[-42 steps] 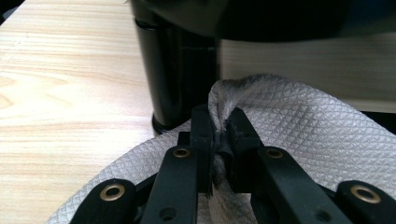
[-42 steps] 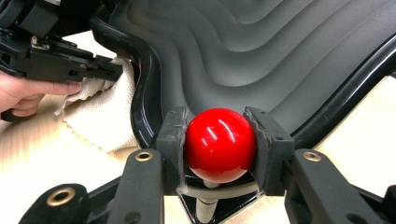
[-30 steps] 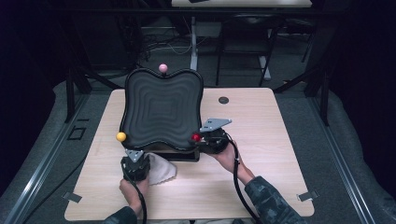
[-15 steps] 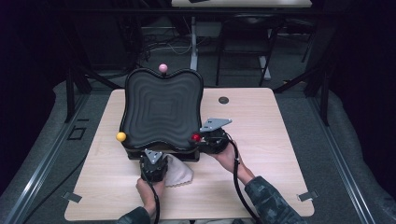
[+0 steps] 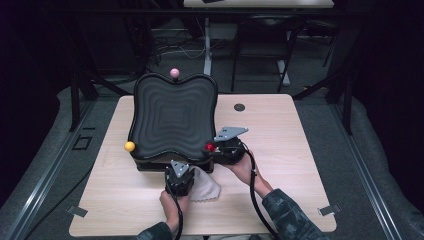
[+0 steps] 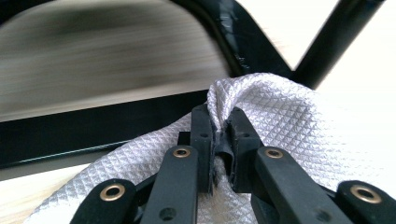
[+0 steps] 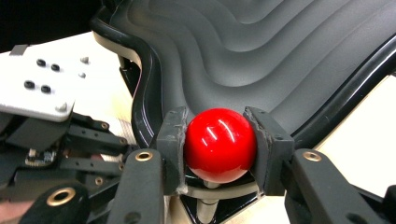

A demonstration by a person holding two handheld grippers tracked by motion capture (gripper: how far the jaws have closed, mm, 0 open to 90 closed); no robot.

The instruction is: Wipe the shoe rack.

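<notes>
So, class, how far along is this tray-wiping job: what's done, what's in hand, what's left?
Done: the right claw grips the red knob, steadying the tray. In hand: the left claw pinches the white cloth at the tray's near edge. Left: apparently the ridged surface itself.

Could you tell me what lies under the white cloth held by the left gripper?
The white cloth drapes onto the wooden table beside the black tray. Whatever lies beneath its folds is covered.

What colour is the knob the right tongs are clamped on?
Glossy red: the knob sits between the right tongs at the ridged tray's corner, clearest in the right gripper view.
</notes>
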